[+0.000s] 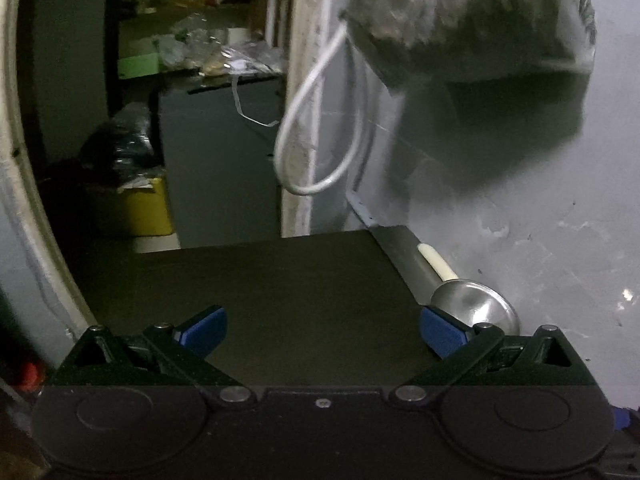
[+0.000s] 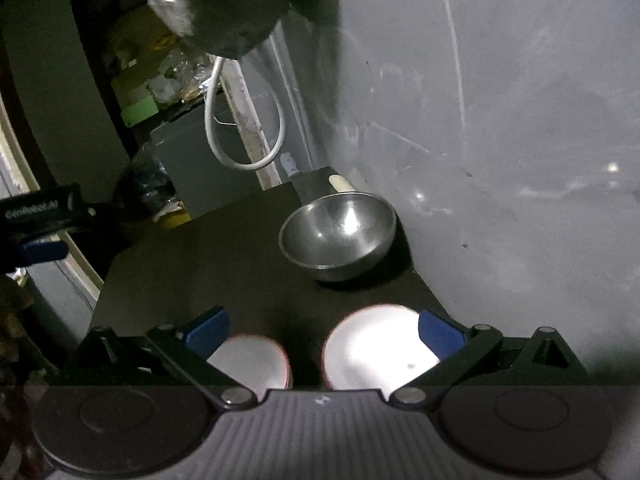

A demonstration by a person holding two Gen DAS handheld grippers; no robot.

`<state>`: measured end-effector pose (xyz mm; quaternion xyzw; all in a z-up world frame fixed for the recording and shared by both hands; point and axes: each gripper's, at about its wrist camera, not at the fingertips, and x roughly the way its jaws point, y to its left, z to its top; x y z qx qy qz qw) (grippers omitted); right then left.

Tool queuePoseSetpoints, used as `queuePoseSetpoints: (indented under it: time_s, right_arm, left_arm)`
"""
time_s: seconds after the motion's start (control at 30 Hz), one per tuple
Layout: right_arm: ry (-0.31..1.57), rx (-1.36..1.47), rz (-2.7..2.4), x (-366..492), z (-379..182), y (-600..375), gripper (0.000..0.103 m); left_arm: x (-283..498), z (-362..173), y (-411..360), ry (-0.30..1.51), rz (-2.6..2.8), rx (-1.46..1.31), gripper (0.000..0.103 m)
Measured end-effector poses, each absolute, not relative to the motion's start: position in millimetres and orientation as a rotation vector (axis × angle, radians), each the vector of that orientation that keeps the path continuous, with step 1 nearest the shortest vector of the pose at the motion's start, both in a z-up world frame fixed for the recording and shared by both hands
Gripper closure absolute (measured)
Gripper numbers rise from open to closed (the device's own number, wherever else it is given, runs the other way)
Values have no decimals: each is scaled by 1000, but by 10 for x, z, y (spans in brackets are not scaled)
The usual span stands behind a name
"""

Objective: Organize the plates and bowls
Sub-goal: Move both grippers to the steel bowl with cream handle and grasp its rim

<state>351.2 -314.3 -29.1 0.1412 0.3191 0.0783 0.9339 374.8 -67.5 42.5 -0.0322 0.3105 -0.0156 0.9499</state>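
Observation:
A steel bowl (image 2: 338, 236) sits on the dark table (image 2: 224, 264) near the grey wall, tilted; its rim also shows in the left wrist view (image 1: 476, 306). Two white dishes with red rims lie at the table's near edge: a smaller one (image 2: 252, 360) and a larger one (image 2: 376, 348). My right gripper (image 2: 324, 332) is open and empty just above them. My left gripper (image 1: 323, 330) is open and empty over the bare table (image 1: 280, 280); it shows at the left of the right wrist view (image 2: 40, 246).
A cream-handled utensil (image 2: 340, 183) lies behind the bowl by the wall. A foil-wrapped bundle (image 1: 460, 16) hangs above with a white cable loop (image 1: 316, 136). Past the table's far edge are a yellow bin (image 1: 136, 208), a grey cabinet (image 1: 216, 160) and cluttered shelves.

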Motion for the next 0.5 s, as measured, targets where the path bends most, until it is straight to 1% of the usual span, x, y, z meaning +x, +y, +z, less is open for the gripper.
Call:
queuePoseSetpoints:
  time_s: [0.17,0.23,0.27,0.33,0.5]
  right_arm:
    - [645,371,138,3911,-413,-3157,1]
    - [654,402,123,4045,-473,-3151,9]
    - [662,415,116,4100,-494,-3147,10]
    - [661,435,103,4186,-532,-3136,16]
    - [667,447,59,4374,-619,-3133,22]
  left_arm:
    - [4309,201,-928,688,-118,-45,1]
    - [4508,103,-1026,713,-173,-38,1]
    - [4612,48,-1077,726,-204,-30,1]
    - [4798,-55,-1167,755,-222,-16,1]
    - [5035,-241,-1240,804,-267,-37,1]
